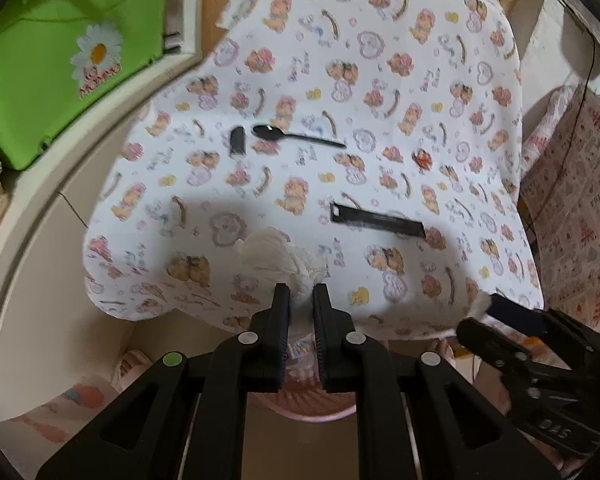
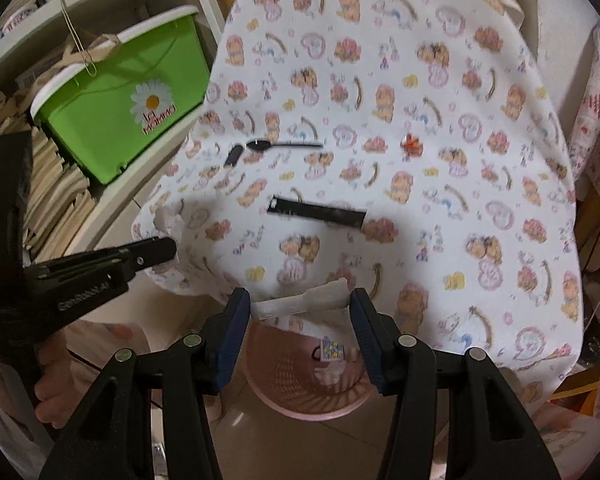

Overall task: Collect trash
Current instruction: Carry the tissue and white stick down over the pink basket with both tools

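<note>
Left tongs (image 1: 301, 294) nearly closed, pinching a crumpled white tissue wad (image 1: 278, 256); right tongs (image 2: 296, 300) half open, clamping a flattened white paper strip (image 2: 300, 300) by its ends. Both hang at the near tabletop edge above a pink perforated plastic bin (image 2: 300, 396). On the cartoon-print cloth (image 1: 380, 80) beyond lie a black plastic spoon (image 1: 296, 136) and a flat black strip (image 1: 376, 222).

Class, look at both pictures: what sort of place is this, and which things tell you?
Probably a lived-in home room: a table under a cartoon-print cloth, a shelf with a green daisy box, and a pink bin on the floor.
</note>
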`<state>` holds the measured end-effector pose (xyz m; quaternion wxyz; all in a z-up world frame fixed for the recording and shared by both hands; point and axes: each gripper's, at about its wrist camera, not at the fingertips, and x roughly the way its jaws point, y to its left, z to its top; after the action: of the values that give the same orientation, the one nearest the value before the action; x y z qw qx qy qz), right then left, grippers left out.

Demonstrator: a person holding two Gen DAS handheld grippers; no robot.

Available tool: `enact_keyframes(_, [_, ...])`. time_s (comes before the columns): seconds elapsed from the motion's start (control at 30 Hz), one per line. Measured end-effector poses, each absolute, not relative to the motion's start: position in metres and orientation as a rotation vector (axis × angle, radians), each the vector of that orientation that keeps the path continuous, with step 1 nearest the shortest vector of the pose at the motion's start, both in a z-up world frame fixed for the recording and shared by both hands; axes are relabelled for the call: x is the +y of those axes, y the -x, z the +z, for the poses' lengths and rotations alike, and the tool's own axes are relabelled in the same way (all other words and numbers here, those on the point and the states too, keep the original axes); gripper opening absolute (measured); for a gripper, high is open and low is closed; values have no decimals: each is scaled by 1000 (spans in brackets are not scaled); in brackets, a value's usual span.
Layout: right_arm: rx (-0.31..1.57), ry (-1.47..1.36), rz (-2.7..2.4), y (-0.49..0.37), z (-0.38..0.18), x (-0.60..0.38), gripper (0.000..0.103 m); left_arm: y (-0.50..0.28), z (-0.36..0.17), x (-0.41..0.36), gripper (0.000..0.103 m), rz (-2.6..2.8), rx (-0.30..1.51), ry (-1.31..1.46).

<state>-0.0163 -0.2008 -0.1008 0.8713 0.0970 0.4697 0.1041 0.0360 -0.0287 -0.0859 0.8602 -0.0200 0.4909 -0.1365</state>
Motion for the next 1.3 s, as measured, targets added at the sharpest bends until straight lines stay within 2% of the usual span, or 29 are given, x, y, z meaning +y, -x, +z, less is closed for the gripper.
enact_keyframes(0.13, [1046,-210,244,14,-117,-198,54,-38,-100,-22,10,-422,1141,183])
enact_keyframes(0.6, [1179,-160,211,6,-175,-183,54,-39,-168,-40,10,-384,1347,63])
enact_keyframes(1.03, [1282,-84,152,-4,-224,-175,54,-49,-216,-39,12,-336,1410,41])
enact_keyframes(1.17, [1310,-57,155,-4,-236,-172,54,-52,-226,-44,23,-336,1437,4])
enact_keyframes(1.23, [1318,-50,153,-3,-239,-172,54,-51,-229,-42,34,-307,1432,-29])
enact_keyframes(1.3, [1328,-45,157,-2,-243,-173,55,-51,-228,-41,50,-294,1430,-30])
